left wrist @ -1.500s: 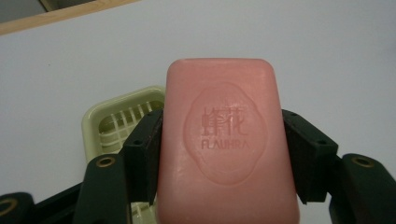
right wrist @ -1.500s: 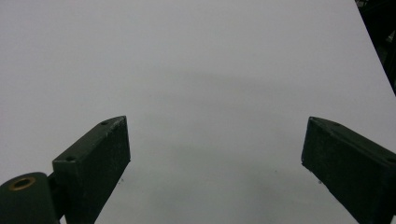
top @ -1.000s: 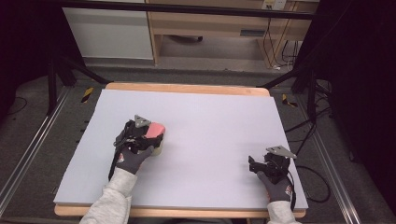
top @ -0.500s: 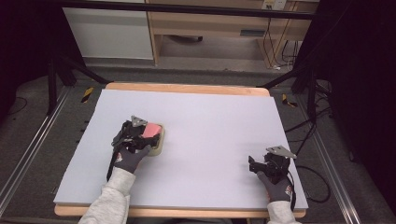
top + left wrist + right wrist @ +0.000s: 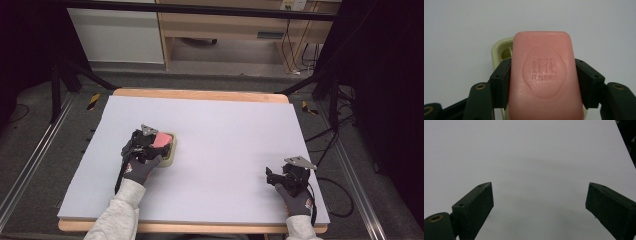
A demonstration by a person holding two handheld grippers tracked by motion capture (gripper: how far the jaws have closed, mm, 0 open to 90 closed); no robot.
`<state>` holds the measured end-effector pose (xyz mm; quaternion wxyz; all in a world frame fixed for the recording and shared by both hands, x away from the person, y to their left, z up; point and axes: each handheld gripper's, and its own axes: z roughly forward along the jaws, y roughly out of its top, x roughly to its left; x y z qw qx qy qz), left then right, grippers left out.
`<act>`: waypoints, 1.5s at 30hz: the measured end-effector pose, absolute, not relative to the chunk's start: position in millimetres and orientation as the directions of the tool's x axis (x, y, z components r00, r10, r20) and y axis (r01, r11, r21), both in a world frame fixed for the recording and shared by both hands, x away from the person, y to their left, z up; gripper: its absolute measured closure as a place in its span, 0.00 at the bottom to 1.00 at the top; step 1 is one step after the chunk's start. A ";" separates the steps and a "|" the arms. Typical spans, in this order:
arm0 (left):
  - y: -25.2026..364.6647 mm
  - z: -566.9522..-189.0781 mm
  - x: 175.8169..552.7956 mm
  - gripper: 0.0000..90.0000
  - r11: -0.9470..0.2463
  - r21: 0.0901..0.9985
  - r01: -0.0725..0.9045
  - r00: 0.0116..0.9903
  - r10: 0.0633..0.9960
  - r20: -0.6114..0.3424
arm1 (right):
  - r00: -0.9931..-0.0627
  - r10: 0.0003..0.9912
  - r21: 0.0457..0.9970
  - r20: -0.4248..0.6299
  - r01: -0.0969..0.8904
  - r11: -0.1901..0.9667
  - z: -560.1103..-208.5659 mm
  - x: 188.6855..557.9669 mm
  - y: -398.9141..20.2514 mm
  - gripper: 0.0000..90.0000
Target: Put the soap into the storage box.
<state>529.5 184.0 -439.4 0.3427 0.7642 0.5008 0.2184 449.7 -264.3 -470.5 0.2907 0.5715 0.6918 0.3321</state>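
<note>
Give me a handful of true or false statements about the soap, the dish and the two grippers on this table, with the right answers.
1. The left gripper is clamped on a pink soap bar. True.
2. The soap bar bears no marking. False: an oval stamp with lettering is pressed into its top.
3. A pale yellow soap dish lies under the soap. True.
4. The right gripper holds the dish. False: its jaws stand wide apart over the bare white table top.
5. The two grippers touch each other. False: in the high view they are far apart, at opposite sides of the table.

Grey floor [image 5: 45,165], wooden desk [image 5: 225,30] — dark curtains [image 5: 390,75]
</note>
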 end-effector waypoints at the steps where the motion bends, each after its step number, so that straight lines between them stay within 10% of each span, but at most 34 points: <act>1: 184.0 -439.8 529.8 0.41 -0.271 0.738 0.618 0.406 0.914 -0.005 | -0.177 0.984 0.792 -0.023 0.598 0.126 -470.5 449.6 -264.3 0.09; 45: 182.3 -456.6 535.9 0.41 -0.283 0.716 0.638 0.397 0.918 0.010 | -0.176 0.984 0.791 -0.020 0.599 0.123 -470.6 449.6 -264.2 0.09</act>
